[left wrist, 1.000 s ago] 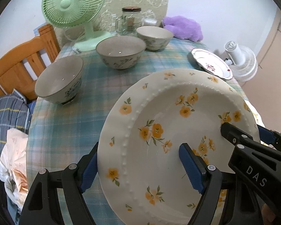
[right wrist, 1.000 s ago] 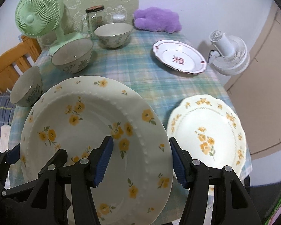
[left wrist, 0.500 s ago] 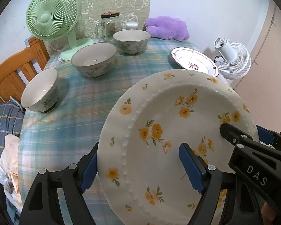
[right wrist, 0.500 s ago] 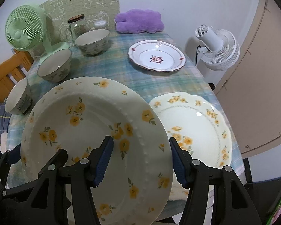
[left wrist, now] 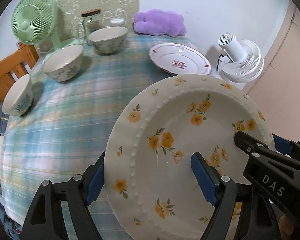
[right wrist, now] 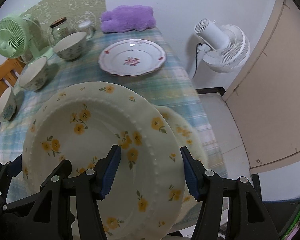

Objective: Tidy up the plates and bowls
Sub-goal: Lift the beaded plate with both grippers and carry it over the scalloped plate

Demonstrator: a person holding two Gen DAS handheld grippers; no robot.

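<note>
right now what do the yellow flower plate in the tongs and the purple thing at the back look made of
Round yellow-flowered plate: looks like glazed ceramic or porcelain, going by the smooth glossy cream surface, moulded bead ring and printed flowers; melamine can't be ruled out. Fuzzy purple plush lump: soft synthetic fleece, matte and fluffy, with no hard edges. Both the left tongs and right tongs clamp the plate's rim.

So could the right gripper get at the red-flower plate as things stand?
Probably not: the right gripper is shut on the yellow-flower plate, which the left gripper grips too. The path over the cloth to the red-flower plate looks unobstructed, but the jaws are occupied.
</note>
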